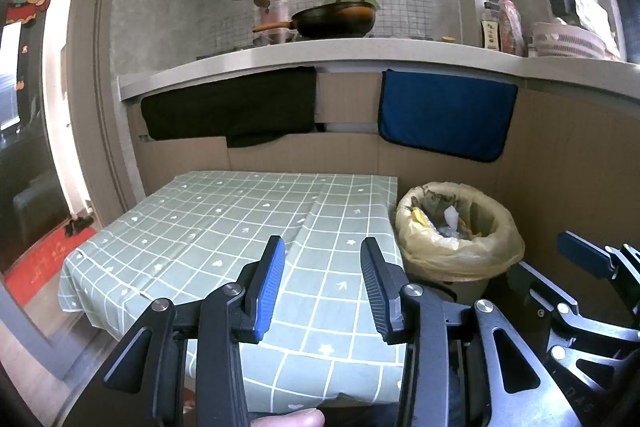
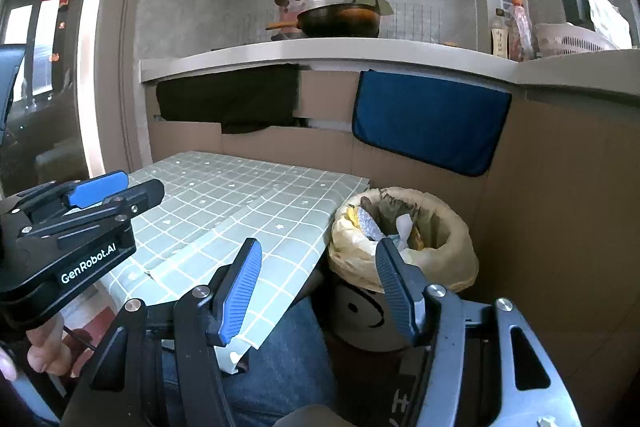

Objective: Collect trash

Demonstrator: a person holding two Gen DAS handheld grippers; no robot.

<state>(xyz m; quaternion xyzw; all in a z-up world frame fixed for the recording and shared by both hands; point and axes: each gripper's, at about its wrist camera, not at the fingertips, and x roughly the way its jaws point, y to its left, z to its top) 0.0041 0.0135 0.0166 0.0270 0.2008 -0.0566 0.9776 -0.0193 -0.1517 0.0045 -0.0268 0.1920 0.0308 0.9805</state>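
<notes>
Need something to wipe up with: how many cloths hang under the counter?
2: a black cloth hangs left under the counter edge, a blue cloth to its right, above the bin.

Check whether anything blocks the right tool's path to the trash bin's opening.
Nothing visible does. The right tool is open and empty, with the lined trash bin just beyond it, its mouth uncovered and already holding rubbish. The table lies beside that path, not across it.

A yellow-lined trash bin (image 1: 460, 247) stands upright beside the table, holding crumpled scraps.
</notes>
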